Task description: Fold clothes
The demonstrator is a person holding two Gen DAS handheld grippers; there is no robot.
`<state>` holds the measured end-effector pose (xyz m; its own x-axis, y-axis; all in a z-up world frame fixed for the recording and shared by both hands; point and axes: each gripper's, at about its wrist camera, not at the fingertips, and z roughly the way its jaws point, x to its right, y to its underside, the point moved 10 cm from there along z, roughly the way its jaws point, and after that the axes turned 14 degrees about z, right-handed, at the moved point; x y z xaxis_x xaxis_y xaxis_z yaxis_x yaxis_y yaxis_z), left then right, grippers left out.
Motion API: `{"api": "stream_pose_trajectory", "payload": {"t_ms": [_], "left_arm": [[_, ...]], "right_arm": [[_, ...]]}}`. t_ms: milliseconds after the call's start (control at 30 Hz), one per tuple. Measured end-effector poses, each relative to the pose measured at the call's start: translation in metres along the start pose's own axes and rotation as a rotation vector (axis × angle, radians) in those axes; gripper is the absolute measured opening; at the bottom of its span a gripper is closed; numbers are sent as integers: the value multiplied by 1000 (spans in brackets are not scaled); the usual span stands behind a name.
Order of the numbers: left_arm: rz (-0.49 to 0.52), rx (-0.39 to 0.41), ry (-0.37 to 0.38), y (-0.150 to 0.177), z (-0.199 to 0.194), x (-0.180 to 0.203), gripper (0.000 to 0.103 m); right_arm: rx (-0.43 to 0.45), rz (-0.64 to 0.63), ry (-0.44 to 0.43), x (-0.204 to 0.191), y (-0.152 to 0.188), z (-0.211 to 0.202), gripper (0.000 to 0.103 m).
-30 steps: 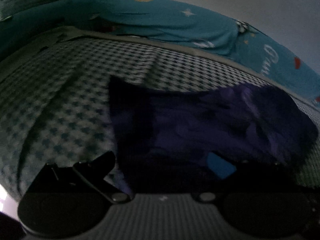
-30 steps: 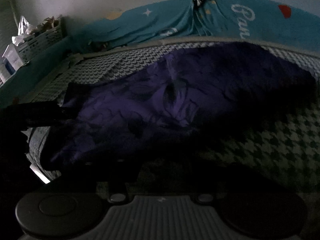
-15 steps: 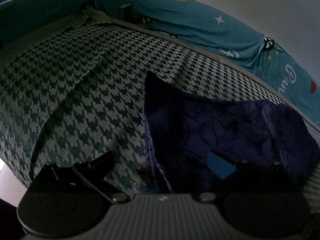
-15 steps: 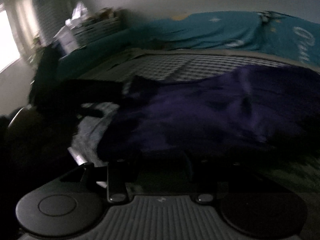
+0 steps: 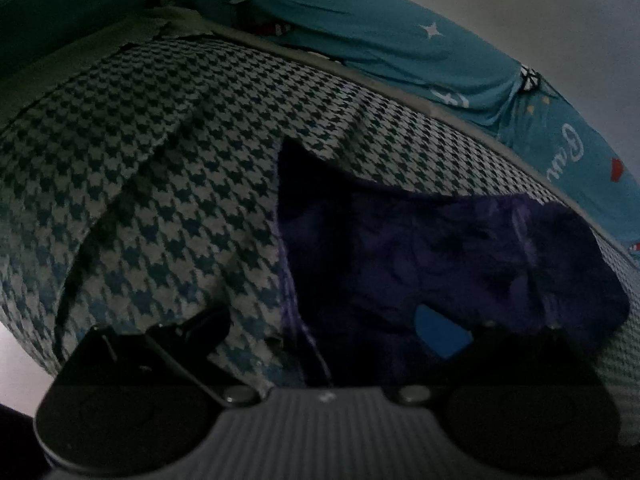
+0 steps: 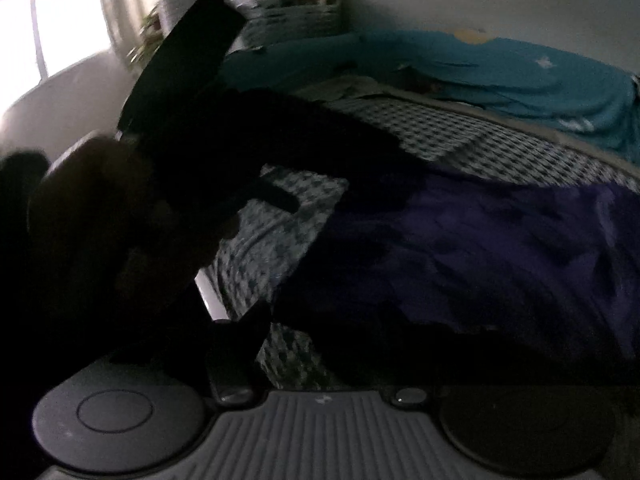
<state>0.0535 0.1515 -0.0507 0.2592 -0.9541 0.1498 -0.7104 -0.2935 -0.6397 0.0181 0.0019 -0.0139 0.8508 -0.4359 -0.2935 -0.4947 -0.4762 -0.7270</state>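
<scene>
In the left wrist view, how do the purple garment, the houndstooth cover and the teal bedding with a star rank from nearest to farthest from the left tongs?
1. Purple garment: right at the left tongs, low centre-right.
2. Houndstooth cover: under and beyond it, stretching left.
3. Teal bedding: along the far edge, top.

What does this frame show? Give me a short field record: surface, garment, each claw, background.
surface: bed with houndstooth cover
garment: dark purple garment, spread on the cover, left edge partly lifted and rumpled
left claw: open wide, its fingers either side of the garment's near-left edge; no clamp visible
right claw: at the garment's near edge, jaws opening; too dark to tell whether cloth lies between them
background: teal bedding along the wall; basket of items near a bright window
lighting: dim, right view blurred
</scene>
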Motion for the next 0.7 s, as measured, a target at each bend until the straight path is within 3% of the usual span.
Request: {"api": "stream_pose_trajectory", "payload": {"t_ms": [300,700], "left_arm": [[-64,-4,15,-4,-1,-11,103],[-132,3,92,-11,-8,-16,103]], "right_arm": [[-30,-211,29,-20,10,22,66],[-29,-417,200,-13,17,51,64]]}}
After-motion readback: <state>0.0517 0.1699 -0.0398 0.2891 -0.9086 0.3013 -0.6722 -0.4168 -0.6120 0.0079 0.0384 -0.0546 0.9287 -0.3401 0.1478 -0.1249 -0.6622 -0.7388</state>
